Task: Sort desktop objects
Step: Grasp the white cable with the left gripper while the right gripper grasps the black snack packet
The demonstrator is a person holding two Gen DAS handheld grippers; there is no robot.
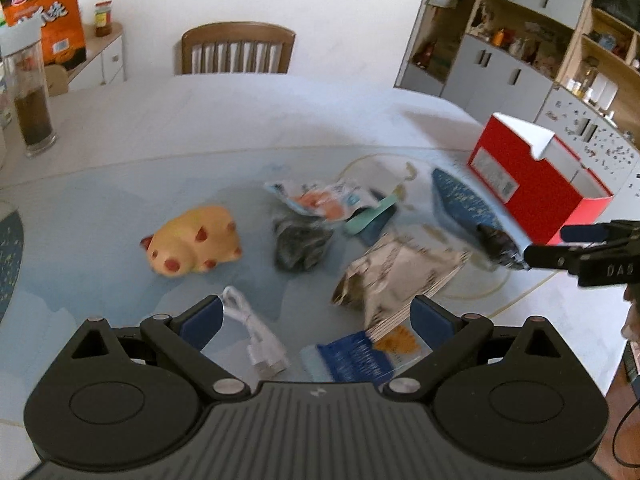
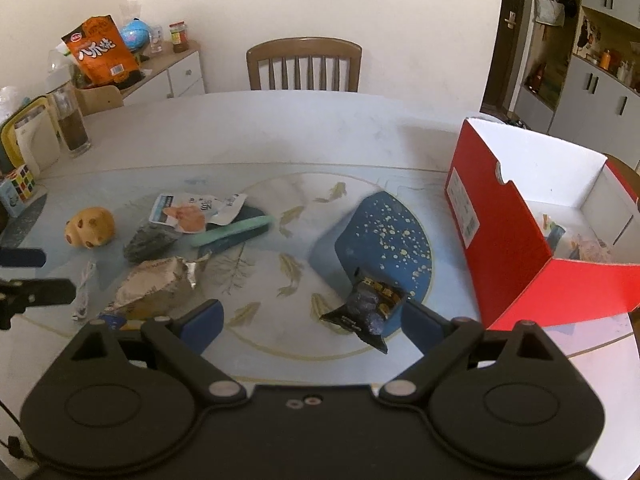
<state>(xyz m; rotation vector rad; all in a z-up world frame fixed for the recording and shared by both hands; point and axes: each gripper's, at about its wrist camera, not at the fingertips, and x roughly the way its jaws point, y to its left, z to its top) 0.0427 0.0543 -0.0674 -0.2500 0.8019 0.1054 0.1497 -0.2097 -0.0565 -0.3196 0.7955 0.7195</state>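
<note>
My left gripper [image 1: 316, 320] is open above the table, low over a white cable [image 1: 256, 332], a blue packet [image 1: 352, 354] and a crumpled foil bag [image 1: 396, 276]. Its pads touch none of them. Beyond lie a yellow spotted pig toy [image 1: 192, 242], a dark grey crumpled bag [image 1: 300, 244] and an orange-printed snack packet [image 1: 320, 198]. My right gripper [image 2: 314, 324] is open too. A dark snack packet [image 2: 368, 308] lies just inside its right finger, on a blue speckled mat [image 2: 384, 240]. An open red box [image 2: 520, 240] stands at the right, with a few items inside.
A teal flat item [image 2: 232, 232] lies mid-table. A tall glass of dark liquid [image 2: 74, 124], a puzzle cube [image 2: 22, 182] and a kettle stand at the far left. A wooden chair [image 2: 304, 64] is behind the table. Shelves [image 1: 540, 40] line the right wall.
</note>
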